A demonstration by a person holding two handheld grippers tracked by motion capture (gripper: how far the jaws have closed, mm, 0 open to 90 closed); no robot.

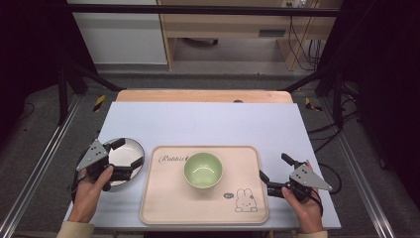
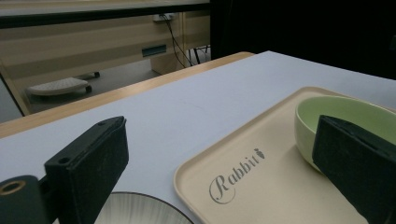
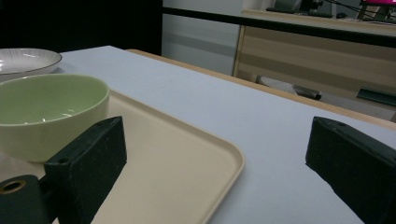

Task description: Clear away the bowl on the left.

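Where the pale blue sheet covers the desk (image 1: 208, 121), a strip of bare wood shows along the far edge at 12 o'clock, and beyond it lie a grey floor, a black frame and light wooden cabinets. At the middle of the near half sits a beige tray (image 1: 163, 198), a rounded rectangle with its long axis running from 9 to 3 o'clock; the word "Rabbit" is printed near its 10 o'clock corner and a small rabbit drawing near its 5 o'clock corner. Inside the tray, a little toward 12 o'clock from its centre, stands a green bowl (image 1: 203, 169), upright and empty. At 9 o'clock, just beside the tray on the sheet, lies a white plate (image 1: 130, 148) with a dark rim, also empty. Over that plate hovers the left claw (image 1: 128, 157), jaws spread wide and pointing toward 3 o'clock. Just off the tray's 3 o'clock edge sits the right claw (image 1: 275, 174), jaws likewise wide apart, pointing toward 10 o'clock.
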